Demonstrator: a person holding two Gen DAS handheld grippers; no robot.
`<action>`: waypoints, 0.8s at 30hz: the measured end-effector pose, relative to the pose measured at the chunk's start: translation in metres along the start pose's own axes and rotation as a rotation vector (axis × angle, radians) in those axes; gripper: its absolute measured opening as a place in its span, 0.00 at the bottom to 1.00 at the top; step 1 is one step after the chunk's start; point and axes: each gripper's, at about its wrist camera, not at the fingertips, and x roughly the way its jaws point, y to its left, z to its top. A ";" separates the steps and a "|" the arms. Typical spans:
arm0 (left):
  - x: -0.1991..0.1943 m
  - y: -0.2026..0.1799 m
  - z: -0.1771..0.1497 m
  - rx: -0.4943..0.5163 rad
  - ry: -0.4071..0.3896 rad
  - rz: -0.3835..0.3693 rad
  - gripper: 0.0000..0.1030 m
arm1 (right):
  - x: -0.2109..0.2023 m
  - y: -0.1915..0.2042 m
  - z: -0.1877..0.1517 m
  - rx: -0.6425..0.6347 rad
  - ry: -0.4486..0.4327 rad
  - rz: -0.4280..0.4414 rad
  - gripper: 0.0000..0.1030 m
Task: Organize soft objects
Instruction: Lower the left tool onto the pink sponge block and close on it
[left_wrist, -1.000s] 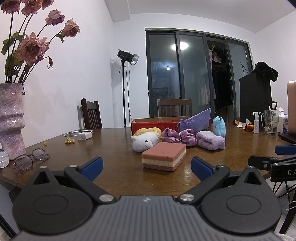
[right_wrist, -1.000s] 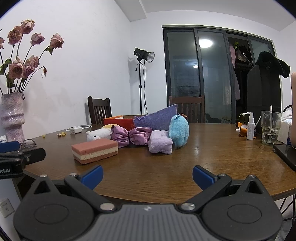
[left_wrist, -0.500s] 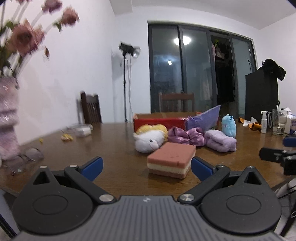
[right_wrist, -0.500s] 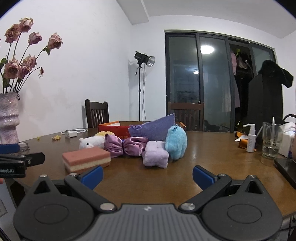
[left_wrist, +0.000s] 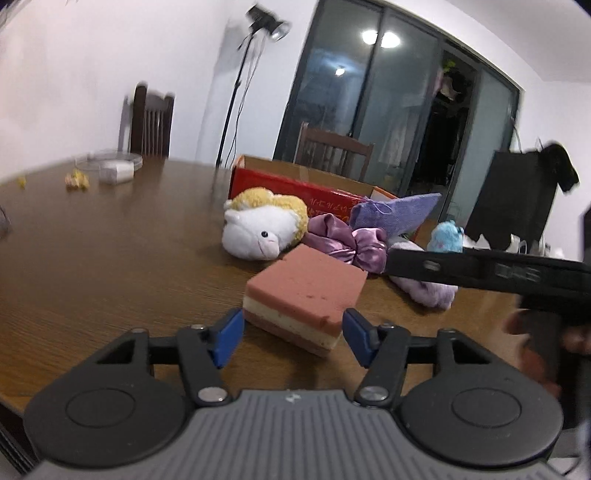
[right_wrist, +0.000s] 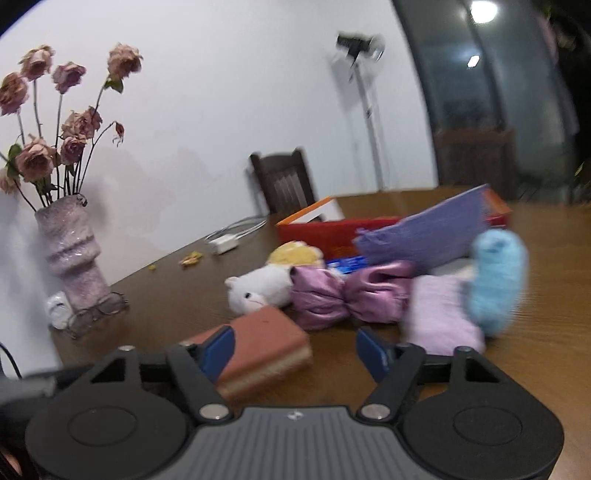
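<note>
A pink-and-cream layered sponge (left_wrist: 304, 299) lies on the brown table (left_wrist: 110, 251). My left gripper (left_wrist: 293, 334) is open, its blue fingertips on either side of the sponge's near end. Behind the sponge lie a white-and-yellow plush (left_wrist: 264, 229), a purple satin scrunchie (left_wrist: 347, 243), a lilac towel (left_wrist: 424, 291), a blue plush (left_wrist: 445, 238) and a purple pouch (left_wrist: 395, 214) leaning on a red box (left_wrist: 295, 188). My right gripper (right_wrist: 295, 350) is open, just short of the scrunchie (right_wrist: 351, 291), with the sponge (right_wrist: 266, 347) by its left finger.
A pink vase of dried roses (right_wrist: 70, 251) and glasses (right_wrist: 98, 314) stand at the table's left edge. A white charger with cable (left_wrist: 114, 170) and small yellow bits (left_wrist: 77, 181) lie far left. Chairs (left_wrist: 151, 122) stand behind the table. The right tool's arm (left_wrist: 480, 269) crosses the left view.
Both grippers have moved forward and down toward the pile. The left one now straddles the sponge's near end; the right one has swung left toward the scrunchie.
</note>
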 end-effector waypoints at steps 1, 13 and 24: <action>0.005 0.002 0.003 -0.019 0.015 -0.011 0.55 | 0.012 -0.002 0.006 0.010 0.017 0.014 0.66; 0.032 0.030 0.036 -0.150 0.131 -0.133 0.54 | 0.069 -0.035 0.008 0.187 0.153 0.135 0.41; 0.052 0.044 0.046 -0.163 0.143 -0.156 0.54 | 0.026 -0.022 0.004 0.188 0.085 0.057 0.50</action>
